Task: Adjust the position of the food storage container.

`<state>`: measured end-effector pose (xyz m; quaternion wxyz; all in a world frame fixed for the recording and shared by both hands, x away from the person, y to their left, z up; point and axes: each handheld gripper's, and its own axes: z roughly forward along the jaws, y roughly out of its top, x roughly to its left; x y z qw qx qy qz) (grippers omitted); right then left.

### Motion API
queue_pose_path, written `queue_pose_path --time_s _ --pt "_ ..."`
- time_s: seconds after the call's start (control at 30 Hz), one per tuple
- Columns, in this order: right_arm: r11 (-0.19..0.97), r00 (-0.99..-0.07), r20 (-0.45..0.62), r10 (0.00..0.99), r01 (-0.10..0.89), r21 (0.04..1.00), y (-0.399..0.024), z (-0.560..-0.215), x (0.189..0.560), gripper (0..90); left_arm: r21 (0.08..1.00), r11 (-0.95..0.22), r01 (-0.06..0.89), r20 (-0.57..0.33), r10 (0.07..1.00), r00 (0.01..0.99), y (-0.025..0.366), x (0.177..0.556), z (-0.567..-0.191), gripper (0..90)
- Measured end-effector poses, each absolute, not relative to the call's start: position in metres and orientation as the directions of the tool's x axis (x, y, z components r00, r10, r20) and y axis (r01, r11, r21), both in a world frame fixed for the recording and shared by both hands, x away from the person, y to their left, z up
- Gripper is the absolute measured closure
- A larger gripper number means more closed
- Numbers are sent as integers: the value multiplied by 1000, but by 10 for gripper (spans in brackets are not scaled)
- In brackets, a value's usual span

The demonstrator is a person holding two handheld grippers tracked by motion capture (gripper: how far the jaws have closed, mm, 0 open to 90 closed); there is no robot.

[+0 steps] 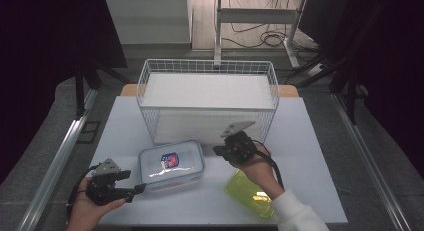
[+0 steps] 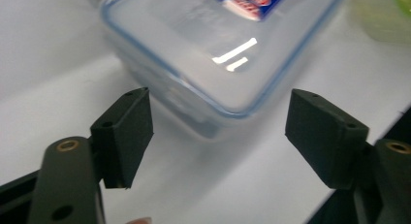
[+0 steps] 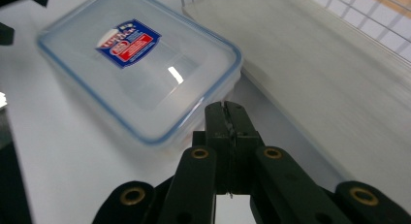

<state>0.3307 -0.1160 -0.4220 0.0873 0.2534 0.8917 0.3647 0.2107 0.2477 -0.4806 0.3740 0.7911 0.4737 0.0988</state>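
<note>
Black foam-faced pads on our left gripper sat nearest the lens: blocky, matte, bolted to dark metal arms with brass bushings. Jaws stood wide apart, nothing between them, touching nothing. Just ahead of that gap was one rounded corner of the food container, near but apart from the pads.

Container: clear plastic box, rectangular with rounded corners, glossy lid with a blue seal rim and a red-and-blue label. It lay flat on the white table, in front of the basket, between our two hands.

Right gripper: jaws closed flat on each other, nothing pinched. In the right gripper view the tips hung above the table just off the container's near edge; we couldn't tell contact with the lid rim, it looked clear. From above, that gripper sat right of the container with its grey three-cornered plate on top, cable trailing past the white sleeve.

Around: white wire basket at the back of the table, open grid walls, holding a flat pale board with a faintly streaked, matte face. Its front edge ran close behind the container. Yellow-green translucent box lay at the table's near edge under the right forearm, partly hidden by it.
</note>
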Motion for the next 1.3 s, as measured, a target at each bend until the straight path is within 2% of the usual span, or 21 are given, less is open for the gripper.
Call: queue_pose_path --time_s 0.3,0.53,1.1,1.3 --pt "730 -885 -63 461 338 593 -64 -439 372 891 690 -254 678 -199 834 515 255 216 -482 241" --pt "768 -889 -140 437 288 573 -38 -446 389 891 708 -236 666 -197 839 508 256 214 -479 248" --pt "820 -900 -215 379 219 529 -17 -457 402 892 704 -232 671 -199 842 501 260 215 -482 249" --pt "857 -910 -274 311 144 496 -14 -457 400 893 714 -218 665 -201 846 493 264 214 -479 249"
